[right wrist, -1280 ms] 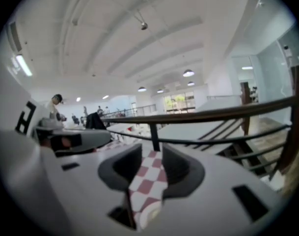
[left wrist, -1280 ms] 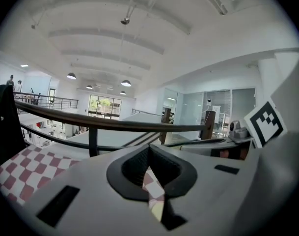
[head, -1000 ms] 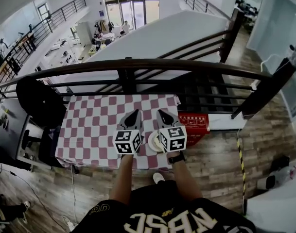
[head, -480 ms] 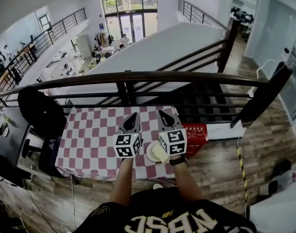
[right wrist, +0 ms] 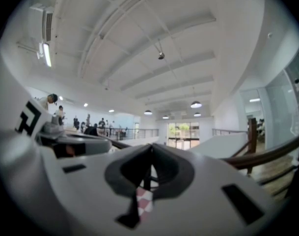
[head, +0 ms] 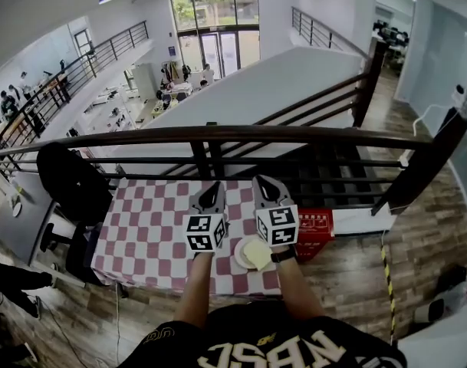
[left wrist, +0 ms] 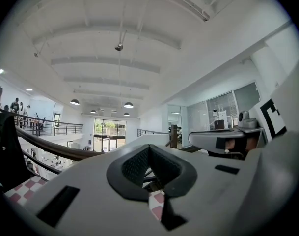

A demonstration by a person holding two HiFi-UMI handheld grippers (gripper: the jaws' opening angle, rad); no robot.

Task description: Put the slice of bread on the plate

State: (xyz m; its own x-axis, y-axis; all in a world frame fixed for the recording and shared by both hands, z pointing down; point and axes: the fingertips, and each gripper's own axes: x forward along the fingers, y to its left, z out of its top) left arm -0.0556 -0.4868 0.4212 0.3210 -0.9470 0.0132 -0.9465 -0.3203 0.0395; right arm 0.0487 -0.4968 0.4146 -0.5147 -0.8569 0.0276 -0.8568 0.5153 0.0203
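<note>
The pale square bread slice sits on the round white plate. The job looks done to me, so I hold the left claw and right claw closed, empty and clear.

Plate partly behind right gripper

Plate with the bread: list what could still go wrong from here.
1. The plate sits near the front edge of the checked table, just below the right gripper; a careless pull-back might knock it off.
2. The bread seems to lie toward one rim, so a bump could slide it off.
</note>
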